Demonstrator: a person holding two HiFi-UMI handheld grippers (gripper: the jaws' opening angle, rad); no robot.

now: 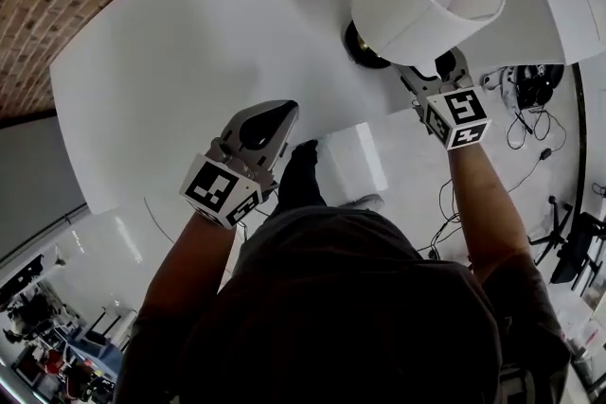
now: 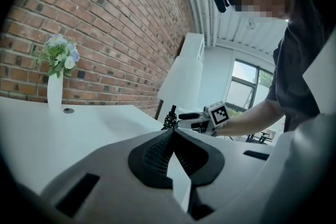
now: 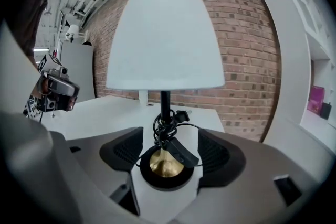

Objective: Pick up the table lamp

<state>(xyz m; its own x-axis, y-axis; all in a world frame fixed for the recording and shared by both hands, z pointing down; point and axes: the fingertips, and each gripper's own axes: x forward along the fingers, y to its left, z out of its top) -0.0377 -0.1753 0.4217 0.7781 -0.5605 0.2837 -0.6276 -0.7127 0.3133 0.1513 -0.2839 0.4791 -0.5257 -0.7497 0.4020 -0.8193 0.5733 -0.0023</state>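
While my right gripper (image 3: 165,150) gapes astride the table lamp (image 3: 164,34) at one o'clock on the desk (image 1: 189,61), I'd close low, then lift upright; my left gripper (image 2: 174,150) is pinched together, empty.

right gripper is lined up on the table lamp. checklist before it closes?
1. Right gripper jaws apart: ok.
2. White-shaded table lamp with black stem and brass base upright, stem centred between the jaws: ok.
3. Black cord coiled on the stem, plug lying in the closing path: not ok.
4. Jaws forward enough to reach the stem: cannot tell.
5. Left gripper shut, empty, apart from the lamp: ok.
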